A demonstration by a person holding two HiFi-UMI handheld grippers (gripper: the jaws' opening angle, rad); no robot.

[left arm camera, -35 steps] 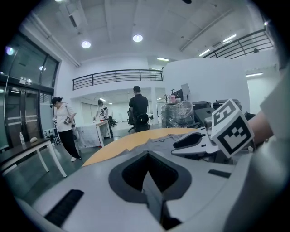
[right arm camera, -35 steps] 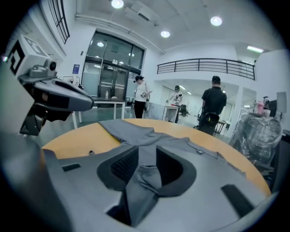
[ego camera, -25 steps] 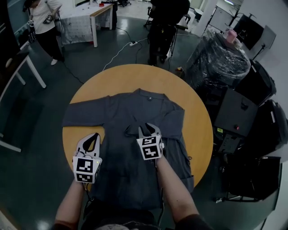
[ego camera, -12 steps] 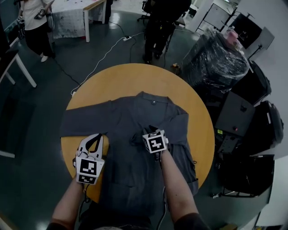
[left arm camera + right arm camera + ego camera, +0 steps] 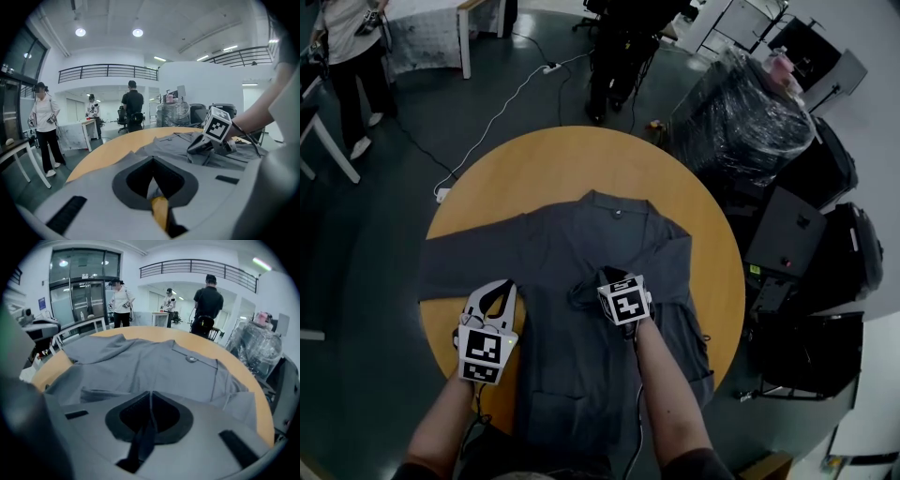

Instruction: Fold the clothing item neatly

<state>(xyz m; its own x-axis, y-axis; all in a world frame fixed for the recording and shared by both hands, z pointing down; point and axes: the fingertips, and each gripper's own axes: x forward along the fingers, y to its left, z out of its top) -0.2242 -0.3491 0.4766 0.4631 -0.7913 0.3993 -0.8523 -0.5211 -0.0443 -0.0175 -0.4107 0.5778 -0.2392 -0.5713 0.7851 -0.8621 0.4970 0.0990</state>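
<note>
A grey button-up shirt [image 5: 581, 234] lies spread face up on the round wooden table [image 5: 534, 159], one sleeve stretched out to the left. My right gripper [image 5: 605, 277] is pressed down on the shirt's middle beside a bunched fold. Its jaws have just been closing and now pinch a dark strip of the cloth [image 5: 143, 437]; the gripper [image 5: 150, 394] is shut on it. My left gripper [image 5: 500, 287] rests low at the shirt's left side edge, under the sleeve. Its jaws [image 5: 152, 161] are shut, with cloth and bare wood just beyond the tips. The right gripper [image 5: 199, 147] shows there too.
A large bundle wrapped in black plastic [image 5: 750, 122] and dark cases [image 5: 797, 234] stand close to the table's right side. A cable [image 5: 502, 103] runs over the floor behind the table. Two people [image 5: 623, 47] stand farther back, near a white table [image 5: 441, 37].
The right gripper has sunk onto the shirt's middle and its jaws have closed on the fabric. The left gripper has dropped lower by the shirt's left edge, still shut.
</note>
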